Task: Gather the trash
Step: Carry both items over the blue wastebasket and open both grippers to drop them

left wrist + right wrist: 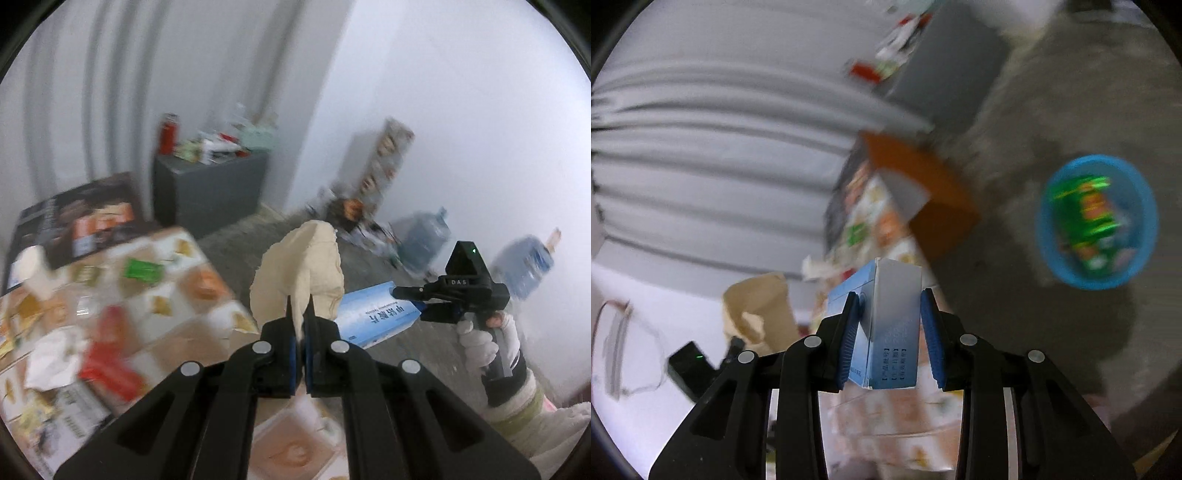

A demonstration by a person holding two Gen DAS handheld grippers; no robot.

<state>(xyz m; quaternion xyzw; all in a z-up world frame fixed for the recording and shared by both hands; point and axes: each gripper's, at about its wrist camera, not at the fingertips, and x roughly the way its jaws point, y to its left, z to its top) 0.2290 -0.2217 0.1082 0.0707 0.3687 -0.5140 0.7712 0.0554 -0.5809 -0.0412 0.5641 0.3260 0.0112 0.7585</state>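
Note:
My left gripper (pixel 300 304) is shut on a crumpled beige paper (pixel 301 269) and holds it up in the air past the table's corner. My right gripper (pixel 889 301) is shut on a light blue carton (pixel 886 332); the same carton (pixel 376 314) and the right gripper (pixel 406 293) show in the left wrist view, just right of the paper. The beige paper (pixel 757 310) also shows at lower left in the right wrist view. A blue basin (pixel 1097 221) with green and orange wrappers in it stands on the floor to the right.
A table (pixel 207 291) with a patterned cloth carries wrappers, tissue and small boxes at left. A grey cabinet (pixel 210 188) with clutter on top stands by the curtain. Water jugs (pixel 424 236) and a tall box (pixel 384 158) stand along the white wall.

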